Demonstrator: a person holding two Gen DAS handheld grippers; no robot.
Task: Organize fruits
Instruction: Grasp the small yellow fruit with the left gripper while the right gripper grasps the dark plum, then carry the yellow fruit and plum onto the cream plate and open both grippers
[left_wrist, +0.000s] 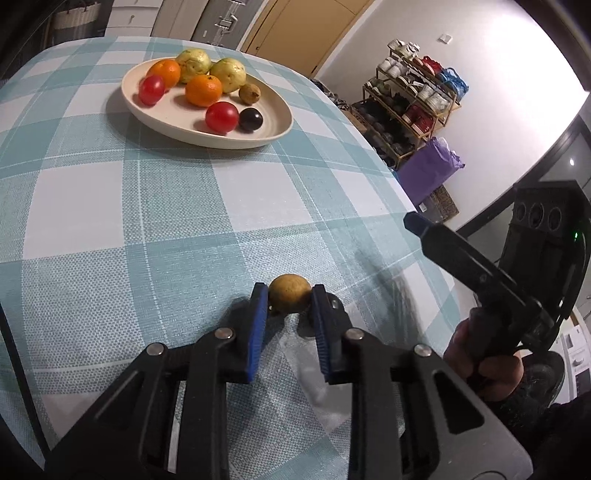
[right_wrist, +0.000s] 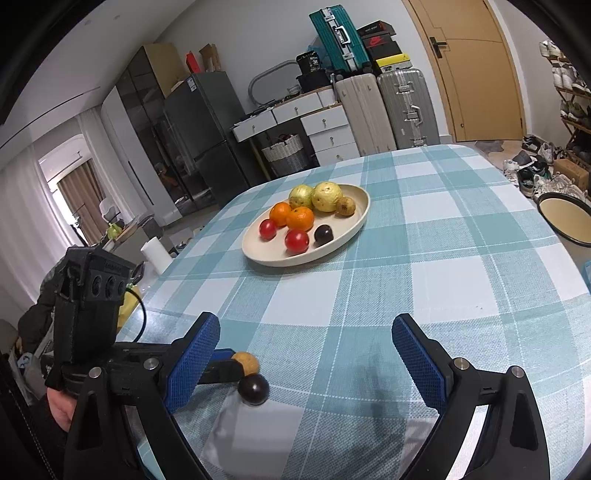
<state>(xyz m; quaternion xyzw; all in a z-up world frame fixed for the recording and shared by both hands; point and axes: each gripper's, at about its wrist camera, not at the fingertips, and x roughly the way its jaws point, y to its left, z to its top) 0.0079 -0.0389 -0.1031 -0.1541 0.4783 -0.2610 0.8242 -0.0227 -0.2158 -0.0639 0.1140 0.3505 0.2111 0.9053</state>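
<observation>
**Left gripper on brown fruit; right gripper free**

Landmark: cream plate (right_wrist: 352, 229) on checked tablecloth (right_wrist: 443, 277). Near of plate, at left: left gripper (left_wrist: 290, 300) closed around small brown fruit (left_wrist: 289, 298), both blue pads touching it; lifted or resting on cloth, hard to tell. Just beside it, loose dark plum (right_wrist: 253, 389) on cloth. Further right, near of plate: right gripper (right_wrist: 306, 336) spread wide, holding nothing. On plate: two oranges, two red fruits, two guavas, one brown fruit, one dark plum.
</observation>
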